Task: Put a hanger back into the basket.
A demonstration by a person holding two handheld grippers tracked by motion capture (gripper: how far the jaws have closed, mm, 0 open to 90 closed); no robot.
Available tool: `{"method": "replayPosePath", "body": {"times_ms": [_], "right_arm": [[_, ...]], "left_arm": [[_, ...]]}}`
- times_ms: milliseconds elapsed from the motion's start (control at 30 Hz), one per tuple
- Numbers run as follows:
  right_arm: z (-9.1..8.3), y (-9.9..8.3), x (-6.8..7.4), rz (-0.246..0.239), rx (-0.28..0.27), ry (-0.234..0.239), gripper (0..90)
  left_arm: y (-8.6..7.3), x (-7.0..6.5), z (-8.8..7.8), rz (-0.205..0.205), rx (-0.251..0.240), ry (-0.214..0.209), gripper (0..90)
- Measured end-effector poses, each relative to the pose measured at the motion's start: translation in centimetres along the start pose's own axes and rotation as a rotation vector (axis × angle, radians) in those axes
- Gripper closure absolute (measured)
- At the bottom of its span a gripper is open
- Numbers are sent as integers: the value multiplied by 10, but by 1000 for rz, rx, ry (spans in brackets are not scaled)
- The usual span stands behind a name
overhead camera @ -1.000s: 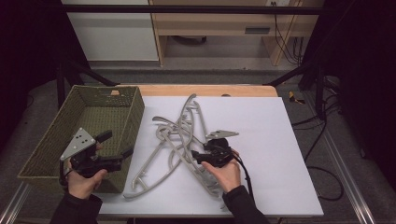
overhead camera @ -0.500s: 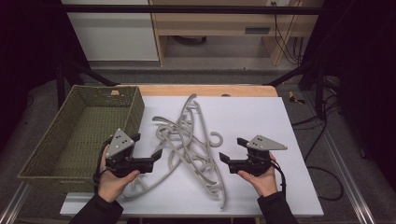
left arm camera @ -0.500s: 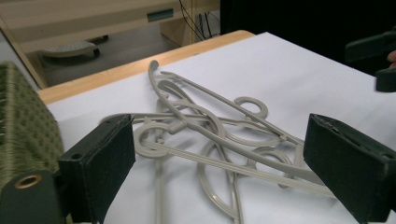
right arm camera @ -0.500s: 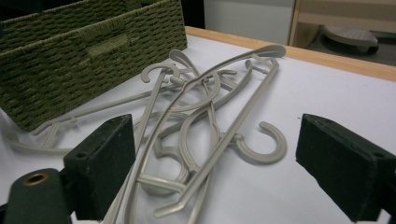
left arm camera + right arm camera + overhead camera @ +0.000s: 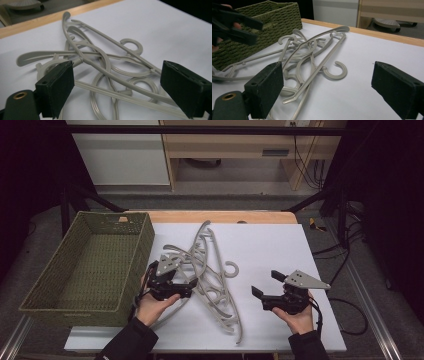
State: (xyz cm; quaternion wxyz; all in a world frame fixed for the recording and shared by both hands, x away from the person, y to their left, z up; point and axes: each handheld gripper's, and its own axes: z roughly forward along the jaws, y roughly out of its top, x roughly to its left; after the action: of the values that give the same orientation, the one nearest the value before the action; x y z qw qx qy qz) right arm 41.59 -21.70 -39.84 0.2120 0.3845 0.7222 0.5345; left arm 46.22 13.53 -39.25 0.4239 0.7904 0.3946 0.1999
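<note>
Several thin beige plastic hangers with curled hooks, tangled in one pile mid-table, exact count unclear, one woven olive-green rectangular basket just left, left gripper jaws wide, just narrowing slightly over the pile, right gripper gaping, empty, apart on white tabletop.

Between your two grippers, the tangled hangers block the middle of the table. To your left, the green basket walls off that edge. You have bare surface on the right and along the near edge.
</note>
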Motion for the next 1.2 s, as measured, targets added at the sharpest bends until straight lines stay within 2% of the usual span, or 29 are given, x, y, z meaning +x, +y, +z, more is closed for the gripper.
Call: {"method": "replayPosePath", "body": {"times_ms": [133, 333, 500, 633, 733, 833, 1000, 1200], "right_arm": [[-1, 1, -1, 7, -5, -4, 107], [0, 0, -1, 13, 5, -7, 107], [1, 0, -2, 15, 12, -7, 107], [1, 0, -2, 17, 10, -5, 106], [1, 0, -3, 14, 14, -3, 106], [1, 0, -3, 20, 15, -6, 105], [0, 0, -3, 18, 20, -4, 105], [1, 0, -4, 15, 26, -1, 105]], "left_arm": [[0, 1, 20, -25, 37, 2, 162], [-4, 1, 47, -30, 128, 36, 173], [-8, 0, 64, -25, 200, 63, 195], [-11, 1, 73, -43, 234, 74, 231], [-11, 1, 78, -67, 229, 72, 271], [-12, 0, 83, -64, 251, 67, 315], [-13, -3, 91, -92, 280, 50, 391], [-12, 1, 92, -159, 291, 24, 480]]}}
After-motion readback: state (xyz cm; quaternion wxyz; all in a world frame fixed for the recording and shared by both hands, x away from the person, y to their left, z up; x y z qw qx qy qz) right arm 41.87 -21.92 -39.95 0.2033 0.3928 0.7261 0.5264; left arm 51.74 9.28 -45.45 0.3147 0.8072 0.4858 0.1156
